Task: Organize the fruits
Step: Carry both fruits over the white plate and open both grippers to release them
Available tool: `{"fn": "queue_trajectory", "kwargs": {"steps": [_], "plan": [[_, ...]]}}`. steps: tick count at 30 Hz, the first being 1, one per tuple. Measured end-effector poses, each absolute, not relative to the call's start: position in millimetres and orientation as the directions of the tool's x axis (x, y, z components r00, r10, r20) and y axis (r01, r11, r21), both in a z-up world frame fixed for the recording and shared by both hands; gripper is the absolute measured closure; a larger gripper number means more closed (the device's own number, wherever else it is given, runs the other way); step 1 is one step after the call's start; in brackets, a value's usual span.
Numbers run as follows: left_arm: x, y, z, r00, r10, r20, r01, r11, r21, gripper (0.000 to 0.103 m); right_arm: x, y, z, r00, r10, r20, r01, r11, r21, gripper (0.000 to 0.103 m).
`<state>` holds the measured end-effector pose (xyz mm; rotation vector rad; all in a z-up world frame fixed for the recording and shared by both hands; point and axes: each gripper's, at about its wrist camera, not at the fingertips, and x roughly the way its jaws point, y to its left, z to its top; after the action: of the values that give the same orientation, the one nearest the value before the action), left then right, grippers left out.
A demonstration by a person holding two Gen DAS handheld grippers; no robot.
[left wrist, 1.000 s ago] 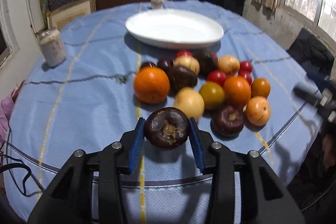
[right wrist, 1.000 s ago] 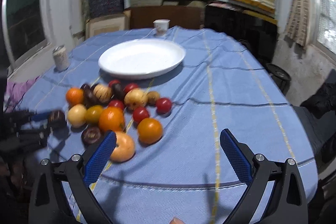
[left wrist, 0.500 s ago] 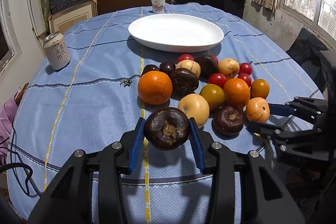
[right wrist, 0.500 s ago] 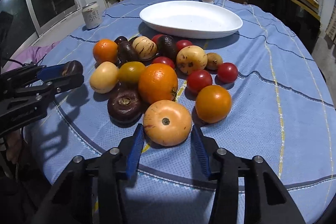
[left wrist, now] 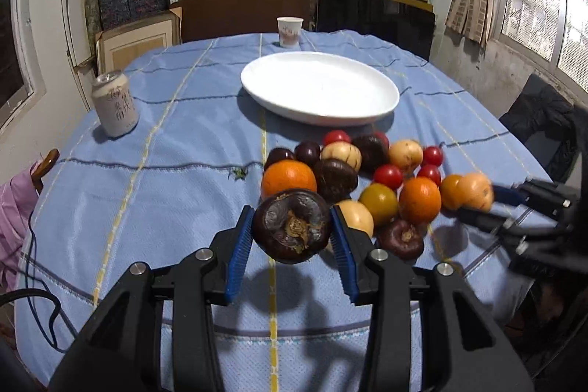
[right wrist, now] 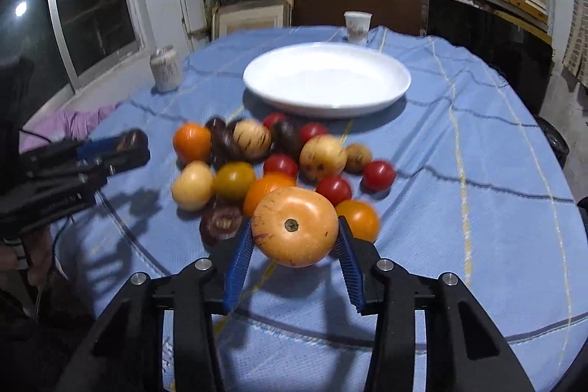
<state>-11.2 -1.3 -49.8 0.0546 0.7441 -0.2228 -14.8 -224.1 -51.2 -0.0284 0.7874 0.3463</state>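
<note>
Fruits are now in both my grippers: my right gripper [right wrist: 294,245] has just closed on the pale orange fruit [right wrist: 295,232], my left gripper [left wrist: 292,237] grips a dark mangosteen [left wrist: 291,226], both ready for the white plate [left wrist: 319,87] beyond the pile.

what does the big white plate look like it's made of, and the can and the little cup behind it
White plate: looks like glazed ceramic or melamine; smooth, even white with a soft sheen, so either is possible.
Can: metal, probably aluminium; silvery rim on top, printed pale wrap on the side.
Little cup: likely paper; thin, matte white wall with a faint print.
</note>
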Motion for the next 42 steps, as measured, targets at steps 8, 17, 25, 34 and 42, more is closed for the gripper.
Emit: {"fn": "queue_trajectory", "kwargs": {"steps": [8,17,25,34,42], "plan": [[63,-2,-9,0.720,-0.235,-0.653,0.246,0.966,-0.076,0.063,58,-246,1,0.721,0.244,-0.649,-0.273,0.960,0.057,0.058],[215,-20,-22,0.625,-0.229,-0.746,0.214,0.970,-0.118,0.062,196,-233,-11,0.694,0.221,-0.686,-0.265,0.963,0.042,0.058],[286,-43,-52,0.580,-0.185,-0.794,0.218,0.974,-0.067,0.052,271,-222,-33,0.665,0.209,-0.717,-0.259,0.965,0.041,0.045],[246,-24,-31,0.635,-0.192,-0.748,0.189,0.978,-0.090,0.027,222,-238,-12,0.724,0.207,-0.658,-0.242,0.969,0.039,0.036],[107,-14,-34,0.677,-0.183,-0.713,0.277,0.961,0.017,0.011,94,-267,-31,0.720,0.263,-0.643,-0.216,0.964,0.153,0.034]]}}
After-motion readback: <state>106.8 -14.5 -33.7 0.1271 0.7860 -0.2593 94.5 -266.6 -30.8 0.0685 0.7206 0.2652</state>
